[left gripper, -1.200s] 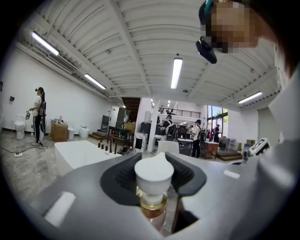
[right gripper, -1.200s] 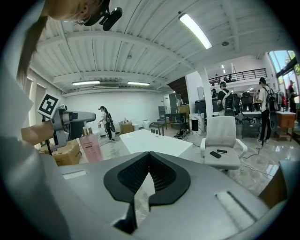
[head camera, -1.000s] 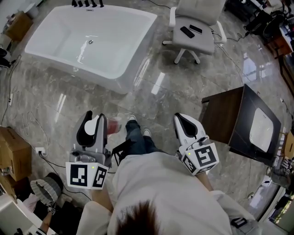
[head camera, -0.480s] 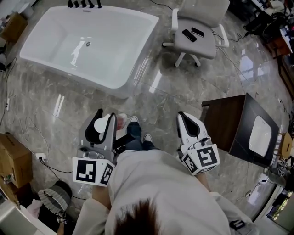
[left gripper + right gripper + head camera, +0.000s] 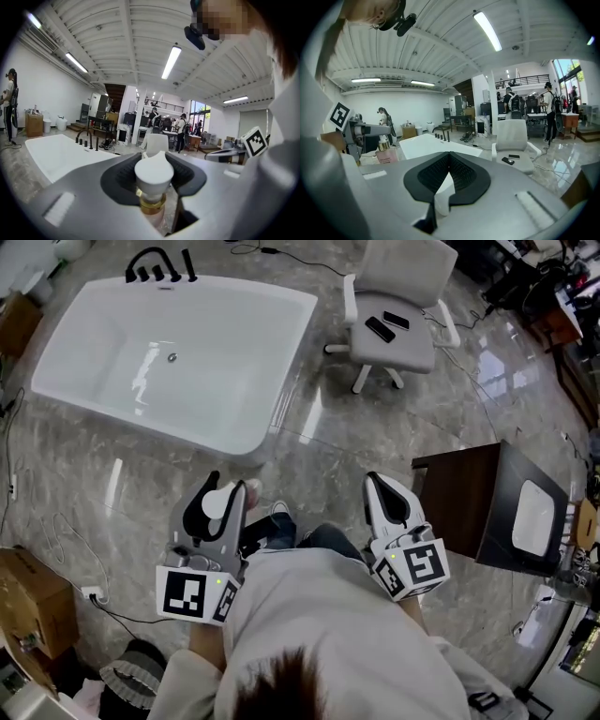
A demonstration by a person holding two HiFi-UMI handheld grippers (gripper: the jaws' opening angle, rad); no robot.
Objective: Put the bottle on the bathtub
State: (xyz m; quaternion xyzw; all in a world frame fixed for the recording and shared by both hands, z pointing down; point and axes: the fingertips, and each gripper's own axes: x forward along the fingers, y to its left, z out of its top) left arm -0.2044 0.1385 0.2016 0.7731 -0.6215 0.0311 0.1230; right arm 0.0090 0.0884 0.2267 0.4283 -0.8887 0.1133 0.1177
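Glossy marble floor (image 5: 356,442); left gripper (image 5: 223,495) clamps white-capped pink bottle (image 5: 154,174).

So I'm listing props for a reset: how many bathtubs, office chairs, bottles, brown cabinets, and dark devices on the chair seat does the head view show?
Bathtub: 1
Office chair: 1
Bottle: 1
Brown cabinet: 1
Dark devices on the seat: 2
Total: 6

Left gripper (image 5: 225,486), with the bottle (image 5: 251,489) between its fingers, now stands nearer the bathtub (image 5: 246,444) than in the earlier views. The gap to the tub's near right corner is shorter. Right gripper (image 5: 380,482) has advanced alongside.
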